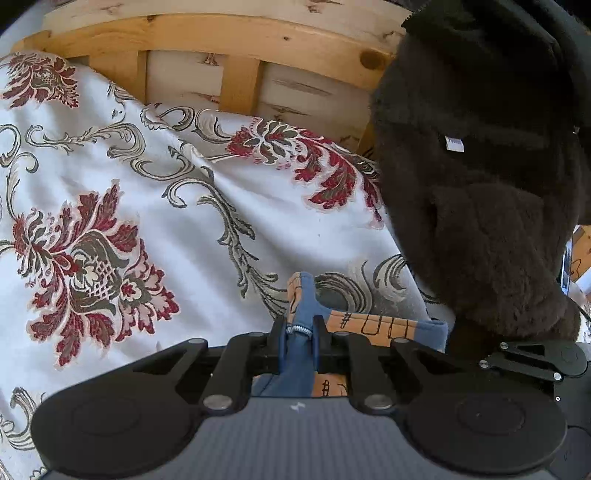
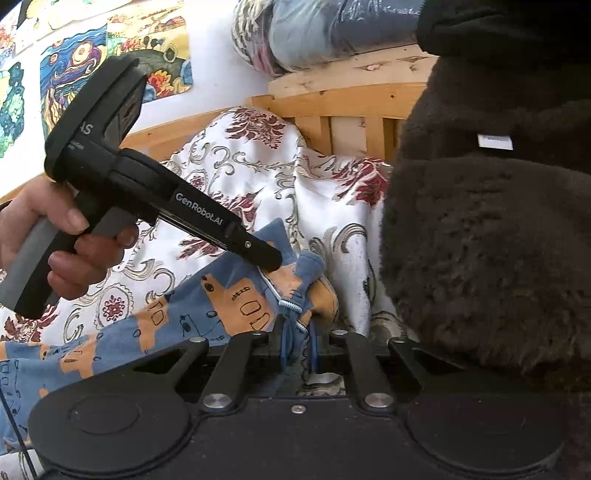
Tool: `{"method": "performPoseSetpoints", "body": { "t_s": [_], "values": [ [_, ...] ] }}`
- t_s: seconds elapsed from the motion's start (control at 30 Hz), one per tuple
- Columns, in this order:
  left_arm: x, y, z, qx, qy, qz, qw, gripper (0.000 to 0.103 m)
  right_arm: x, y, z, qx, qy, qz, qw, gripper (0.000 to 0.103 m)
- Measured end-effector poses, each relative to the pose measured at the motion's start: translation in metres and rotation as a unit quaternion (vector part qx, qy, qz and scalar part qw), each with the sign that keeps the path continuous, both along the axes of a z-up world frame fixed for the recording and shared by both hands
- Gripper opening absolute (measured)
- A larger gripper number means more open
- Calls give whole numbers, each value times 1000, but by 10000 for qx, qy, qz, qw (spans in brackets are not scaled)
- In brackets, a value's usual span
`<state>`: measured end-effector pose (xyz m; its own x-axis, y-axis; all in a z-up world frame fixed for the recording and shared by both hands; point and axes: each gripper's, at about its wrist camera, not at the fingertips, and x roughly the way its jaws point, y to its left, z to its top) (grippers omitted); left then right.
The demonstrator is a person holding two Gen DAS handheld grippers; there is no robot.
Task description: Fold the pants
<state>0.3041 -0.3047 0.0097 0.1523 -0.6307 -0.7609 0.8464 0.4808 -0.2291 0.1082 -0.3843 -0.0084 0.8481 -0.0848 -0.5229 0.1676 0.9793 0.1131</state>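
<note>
The pants (image 2: 155,332) are small, blue with orange patches and black doodles, and they lie across a floral bedspread (image 2: 258,173). My left gripper (image 1: 298,338) is shut on a bunched blue fold of the pants (image 1: 301,295) near a white stitched edge. My right gripper (image 2: 299,341) is shut on the same bunch of blue cloth close beside it. In the right wrist view the left gripper (image 2: 273,264) comes in from the left, held by a hand (image 2: 55,236), its tip pressed into the pants right above my right fingers.
A dark fuzzy garment (image 1: 480,177) fills the right side of both views, with a small white label (image 2: 495,142). A wooden slatted headboard (image 1: 229,48) runs behind the bedspread (image 1: 147,206). Rolled bedding (image 2: 325,29) lies on top of it and colourful drawings (image 2: 92,62) hang on the wall.
</note>
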Motion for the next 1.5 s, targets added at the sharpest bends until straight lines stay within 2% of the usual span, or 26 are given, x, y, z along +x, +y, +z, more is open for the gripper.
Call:
{"method": "performPoseSetpoints", "body": {
  "t_s": [0.13,0.2,0.27,0.37,0.43,0.47,0.5,0.53,0.6,0.67,0.77,0.87,0.97,1.0,1.07,1.17,1.23,1.33,1.37,1.4,1.5],
  "values": [
    [-6,-6,1,-76,-140,-94,9998,15,-4,2,0,-185,-18,-108,9998,12],
    [-5,-11,-3,-114,-172,-157,9997,17,-1,2,-4,-291,113,-229,9993,15],
    [-5,-16,-12,-44,-273,-149,9995,25,5,1,-13,-362,382,-303,9982,16],
    [-1,-17,-20,-32,-165,8,9999,34,4,3,-12,-466,329,-309,9979,18],
    [1,-10,-16,-243,-87,186,9995,54,-2,6,-7,-575,164,-358,9976,26],
    [1,-3,-11,-401,-145,317,9986,70,-6,8,-6,-634,67,-381,9972,28],
    [0,3,-6,-531,-239,425,9974,77,-8,9,-4,-700,-24,-413,9967,32],
    [-2,9,-1,-632,-345,505,9961,78,-10,11,-2,-788,-134,-447,9958,36],
    [-7,18,7,-685,-533,592,9945,80,-11,12,1,-856,-360,-370,9950,37],
    [-12,26,10,-719,-608,716,9930,83,-5,16,1,-1000,-401,-231,9939,37],
    [-19,39,6,-725,-454,827,9929,84,5,19,-1,-1136,-367,-16,9928,37],
    [-27,47,-6,-492,-473,919,9934,84,9,20,-6,-1201,-183,75,9926,37],
    [-33,57,-16,-437,-399,1098,9922,86,15,9,-12,-1086,97,-227,9938,36],
    [-35,61,-18,-491,-369,1195,9909,89,15,5,-12,-1056,115,-308,9939,30],
    [-41,71,-19,-633,-365,1433,9870,93,12,4,-10,-983,36,-347,9945,31],
    [-52,86,-14,-792,-491,1747,9802,99,2,15,-3,-1043,-392,-150,9937,48],
    [-62,98,-8,-843,-626,1920,9758,101,-1,22,-1,-1058,-568,103,9927,65],
    [-81,122,-5,-794,-784,2149,9703,102,7,27,-8,-961,-250,357,9944,64],
    [-87,132,-6,-911,-886,2185,9675,102,10,25,-11,-842,-91,330,9959,64],
    [-95,144,-8,-825,-884,2296,9657,103,13,21,-13,-774,43,263,9966,64],
    [-120,185,-19,-542,-836,2670,9585,103,16,18,-14,-932,172,43,9955,53]
  ]
}}
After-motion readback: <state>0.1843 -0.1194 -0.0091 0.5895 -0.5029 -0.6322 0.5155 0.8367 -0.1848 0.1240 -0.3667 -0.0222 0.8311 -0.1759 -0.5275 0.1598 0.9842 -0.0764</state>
